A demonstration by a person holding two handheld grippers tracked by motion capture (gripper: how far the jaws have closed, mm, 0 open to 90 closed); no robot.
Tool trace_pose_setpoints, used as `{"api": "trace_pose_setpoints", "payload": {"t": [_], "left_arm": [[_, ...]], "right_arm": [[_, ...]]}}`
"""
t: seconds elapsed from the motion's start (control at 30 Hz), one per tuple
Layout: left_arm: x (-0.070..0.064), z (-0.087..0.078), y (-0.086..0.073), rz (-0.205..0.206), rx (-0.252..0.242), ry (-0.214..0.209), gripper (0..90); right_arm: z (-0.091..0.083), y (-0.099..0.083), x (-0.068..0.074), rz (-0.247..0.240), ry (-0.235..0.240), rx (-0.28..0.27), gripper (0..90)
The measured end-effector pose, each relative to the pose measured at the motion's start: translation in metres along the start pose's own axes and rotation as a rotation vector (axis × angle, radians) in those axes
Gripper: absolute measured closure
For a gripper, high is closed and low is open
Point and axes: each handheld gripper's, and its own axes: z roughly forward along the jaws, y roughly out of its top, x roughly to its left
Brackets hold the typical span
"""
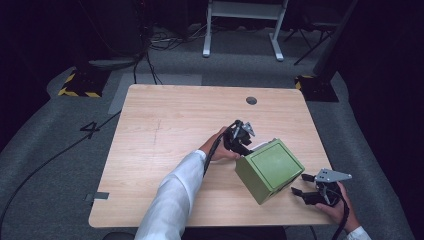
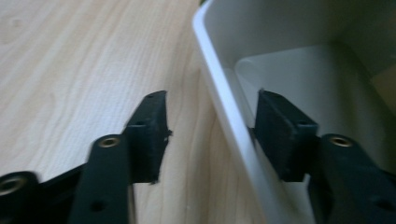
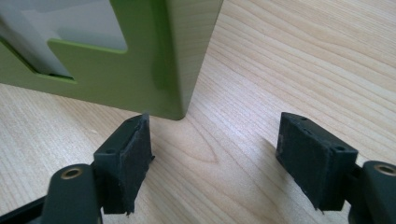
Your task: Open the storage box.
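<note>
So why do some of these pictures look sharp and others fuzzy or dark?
High view: the wooden table is lit while the floor and room behind fade to near black. Left gripper view: soft all over, the white tray wall and fingers blurred. Right gripper view: crisp wood grain, the green box casting a soft shadow at its base.

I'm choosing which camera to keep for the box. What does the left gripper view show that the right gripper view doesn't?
Left gripper view: the box's white inner wall between the open jaws of the left gripper, one jaw inside.

Right gripper view: the green outside with its cutout, and the right gripper open, short of the corner.

Both: the wooden table.
</note>
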Motion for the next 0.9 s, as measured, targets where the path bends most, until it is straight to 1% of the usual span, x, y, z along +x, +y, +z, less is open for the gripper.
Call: {"api": "trace_pose_setpoints", "payload": {"t": [0.03,0.07,0.13,0.2,0.27,0.33,0.37,0.43,0.5,0.53,0.57,0.67,0.7,0.73,0.8,0.9], "left_arm": [[0.0,0.0,-0.001,-0.009,-0.002,-0.001,55.3],[0.001,-0.001,-0.002,0.0,-0.001,-0.006,56.3],[0.003,-0.003,-0.003,0.005,0.0,-0.002,60.6],[0.006,-0.007,-0.005,0.006,0.005,0.017,63.7],[0.009,-0.011,-0.009,-0.005,0.005,0.041,65.6],[0.013,-0.015,-0.012,-0.02,0.002,0.054,65.5],[0.016,-0.017,-0.014,-0.025,0.01,0.059,65.4],[0.02,-0.02,-0.018,-0.041,0.0,0.071,65.4],[0.024,-0.023,-0.022,-0.055,0.005,0.075,65.0],[0.026,-0.024,-0.023,-0.054,0.002,0.079,64.9],[0.028,-0.025,-0.025,-0.064,0.004,0.082,65.3],[0.033,-0.028,-0.028,-0.067,-0.006,0.091,65.7],[0.033,-0.028,-0.029,-0.078,-0.007,0.096,65.8],[0.035,-0.029,-0.03,-0.073,-0.004,0.096,65.8],[0.036,-0.03,-0.031,-0.083,-0.012,0.102,66.0],[0.039,-0.033,-0.034,-0.082,-0.008,0.113,66.1]], "right_arm": [[0.0,0.0,0.0,0.0,0.0,0.0,26.7],[0.0,0.0,0.0,0.0,0.0,0.0,26.7],[0.0,0.0,0.0,-0.001,0.0,0.0,26.7],[0.0,0.0,0.0,-0.001,0.0,0.0,26.7],[0.0,0.0,0.0,0.0,0.0,0.0,26.7],[0.0,0.0,0.0,0.0,0.0,0.0,26.7],[0.0,0.0,0.0,-0.001,0.0,0.0,26.7],[0.0,0.0,0.0,0.0,0.0,0.0,26.7],[0.0,0.0,0.0,0.0,0.0,0.0,26.7],[0.0,0.0,0.0,0.0,0.0,0.0,26.7],[0.0,0.0,0.0,0.0,0.0,0.0,26.7],[0.0,0.0,0.0,0.0,0.001,0.0,26.7],[0.0,0.0,0.0,0.0,0.0,0.0,26.7],[0.0,0.0,0.0,0.0,0.0,0.0,26.7],[0.0,0.0,0.0,0.0,0.0,0.0,26.7],[0.0,0.0,0.0,0.0,0.0,0.0,26.7]]}}
